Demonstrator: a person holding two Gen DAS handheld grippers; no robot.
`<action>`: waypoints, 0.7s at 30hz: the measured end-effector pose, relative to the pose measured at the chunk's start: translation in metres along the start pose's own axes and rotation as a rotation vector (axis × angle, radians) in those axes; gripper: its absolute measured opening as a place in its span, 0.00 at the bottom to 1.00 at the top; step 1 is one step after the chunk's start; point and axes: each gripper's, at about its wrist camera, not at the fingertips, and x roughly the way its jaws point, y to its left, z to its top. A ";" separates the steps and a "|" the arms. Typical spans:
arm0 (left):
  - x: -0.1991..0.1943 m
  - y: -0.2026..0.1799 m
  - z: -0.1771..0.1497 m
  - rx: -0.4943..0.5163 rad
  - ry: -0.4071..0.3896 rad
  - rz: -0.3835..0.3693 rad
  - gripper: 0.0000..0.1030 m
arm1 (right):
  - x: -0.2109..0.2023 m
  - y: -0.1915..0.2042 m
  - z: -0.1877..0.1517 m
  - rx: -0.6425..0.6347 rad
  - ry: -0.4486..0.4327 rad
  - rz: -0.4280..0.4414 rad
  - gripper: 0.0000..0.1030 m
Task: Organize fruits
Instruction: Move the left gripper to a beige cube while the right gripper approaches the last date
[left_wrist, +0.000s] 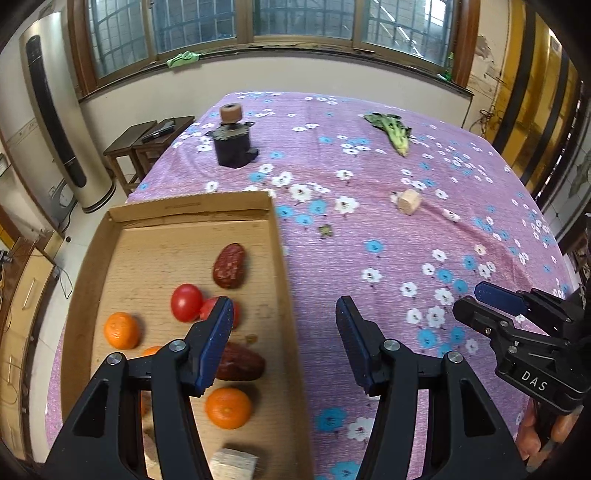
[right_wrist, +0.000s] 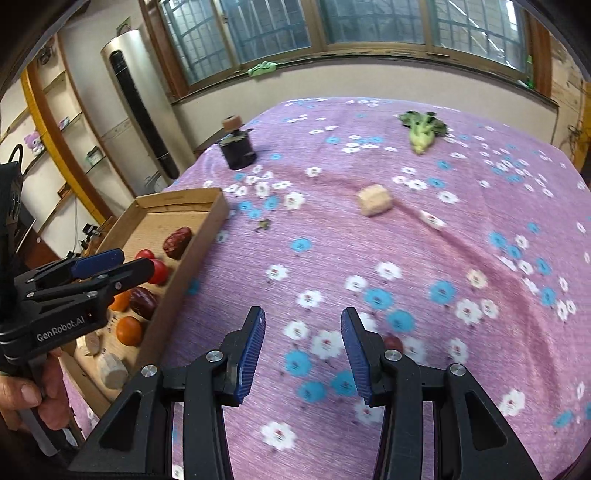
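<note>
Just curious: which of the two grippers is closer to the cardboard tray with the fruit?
Left. The left gripper hangs over the cardboard tray's right edge, one finger above the fruit. The right gripper is off to the tray's right, over the purple tablecloth.

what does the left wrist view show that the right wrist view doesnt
Only the left wrist view: dark wooden stools beside the table, and the tray's whole floor.
Only the right wrist view: wall shelves with a purple plush toy, and a small dark red fruit on the cloth behind the right gripper.
Both: cardboard tray of fruit, leafy vegetable, wooden block.
</note>
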 end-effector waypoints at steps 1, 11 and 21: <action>0.000 -0.003 0.000 0.004 0.000 -0.003 0.55 | -0.002 -0.005 -0.002 0.007 0.000 -0.007 0.43; 0.006 -0.028 0.004 0.023 0.003 -0.063 0.55 | -0.007 -0.042 -0.024 0.056 0.019 -0.059 0.43; 0.023 -0.064 0.023 0.071 0.019 -0.104 0.58 | 0.004 -0.052 -0.030 0.051 0.043 -0.053 0.42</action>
